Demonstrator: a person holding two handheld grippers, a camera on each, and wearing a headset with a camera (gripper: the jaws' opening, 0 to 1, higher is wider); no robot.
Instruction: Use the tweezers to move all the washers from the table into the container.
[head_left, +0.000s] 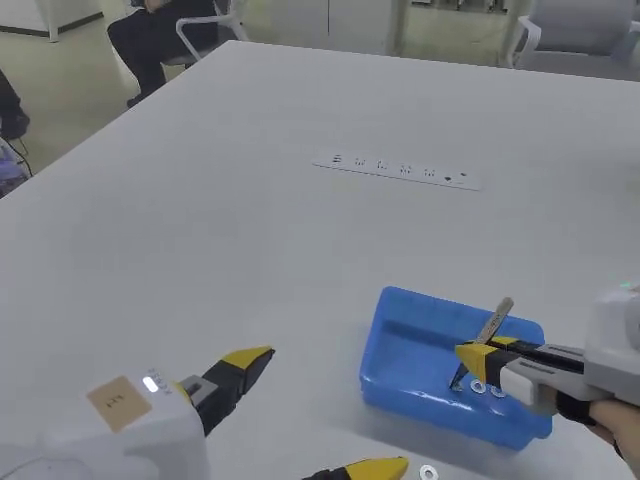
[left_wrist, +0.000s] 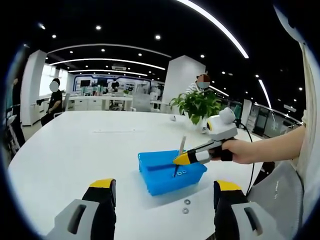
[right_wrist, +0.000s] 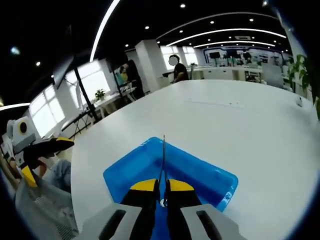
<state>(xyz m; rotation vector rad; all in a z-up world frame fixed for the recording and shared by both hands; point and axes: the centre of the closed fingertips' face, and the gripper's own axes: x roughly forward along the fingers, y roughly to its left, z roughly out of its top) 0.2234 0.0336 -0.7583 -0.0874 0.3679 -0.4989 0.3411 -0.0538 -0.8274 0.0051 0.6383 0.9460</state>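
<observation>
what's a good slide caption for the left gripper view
Right gripper holds tweezers tip-down in the container; two washers lie on the table near it.

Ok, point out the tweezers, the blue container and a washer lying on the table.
tweezers (head_left: 494, 322), head view, on the upper shank.
blue container (head_left: 420, 402), head view, on the near outer wall.
washer (left_wrist: 187, 202), left gripper view, on its ring.

White power strip — leafy potted plant, seated person beyond
</observation>
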